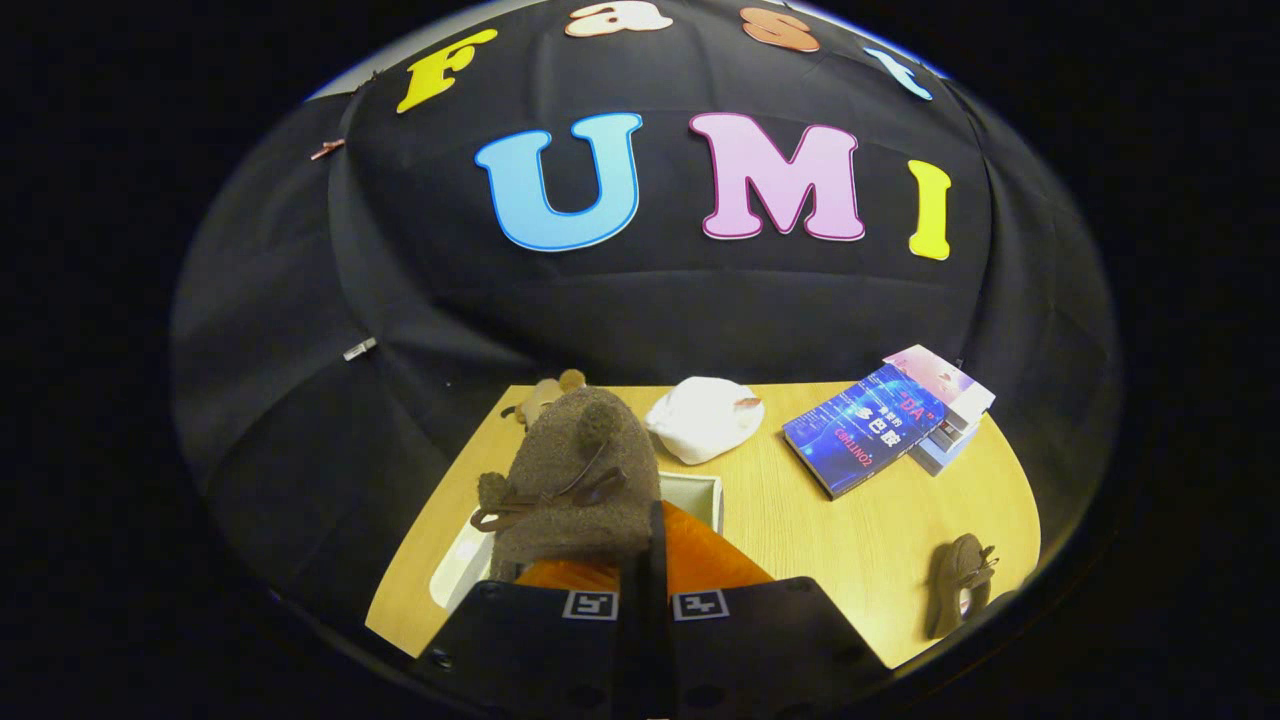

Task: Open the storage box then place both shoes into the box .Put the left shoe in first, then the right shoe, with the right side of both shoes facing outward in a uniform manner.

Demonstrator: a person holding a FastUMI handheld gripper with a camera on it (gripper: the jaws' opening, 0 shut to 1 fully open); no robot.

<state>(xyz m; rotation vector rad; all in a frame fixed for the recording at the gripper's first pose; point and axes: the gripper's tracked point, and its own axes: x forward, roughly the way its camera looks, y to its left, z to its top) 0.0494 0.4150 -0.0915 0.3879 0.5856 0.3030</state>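
Gripper view: gripper [645,545] clenched on brown fuzzy laced shoe [580,470], held above open white plastic storage box [700,492] (orange interior); second brown shoe [962,580] well right of box, white cloth cap [705,418] behind it, blue books [865,428] beyond, all on wooden table [830,530].

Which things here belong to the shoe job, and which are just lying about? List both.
Job:
- brown shoe, held in the shut gripper
- white box, open beneath it
- second shoe, lying on the table

Lying about:
- blue book on a small stack of books
- white cap
- small plush toy
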